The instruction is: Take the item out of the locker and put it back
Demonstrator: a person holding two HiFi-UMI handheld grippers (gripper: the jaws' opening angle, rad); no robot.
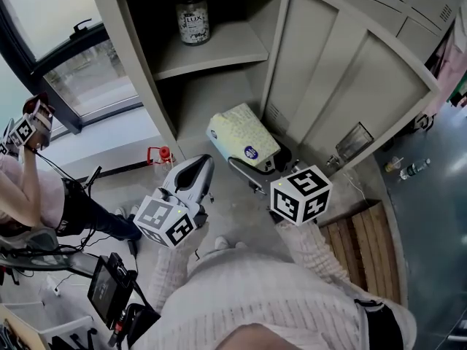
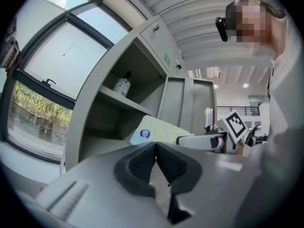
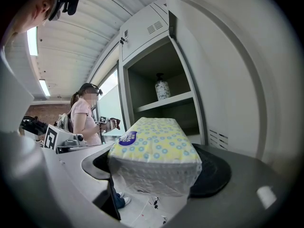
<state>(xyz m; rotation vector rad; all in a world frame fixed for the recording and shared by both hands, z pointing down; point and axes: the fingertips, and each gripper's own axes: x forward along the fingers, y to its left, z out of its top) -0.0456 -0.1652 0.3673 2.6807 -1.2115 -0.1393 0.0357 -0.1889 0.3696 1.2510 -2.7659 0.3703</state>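
Note:
A soft tissue pack [image 1: 243, 135] with a yellow and blue dot pattern hangs just outside the open grey locker [image 1: 139, 57], in front of its lower compartment. My right gripper [image 1: 257, 163] is shut on it, and the right gripper view shows the tissue pack [image 3: 153, 148] squeezed between both pads. My left gripper [image 1: 200, 169] hovers to the pack's left, shut and empty; in its own view the left gripper [image 2: 156, 159] has its pads touching, with the tissue pack [image 2: 156, 129] beyond them. A labelled bottle [image 1: 193, 20] stands on the upper shelf.
The locker door [image 1: 343, 71] stands swung open on the right. Another person [image 1: 29, 188] with grippers is at the left by the window. A wooden pallet [image 1: 365, 239] and plastic bottles [image 1: 408, 168] lie on the floor at right, and a red object [image 1: 160, 154] sits near the locker's base.

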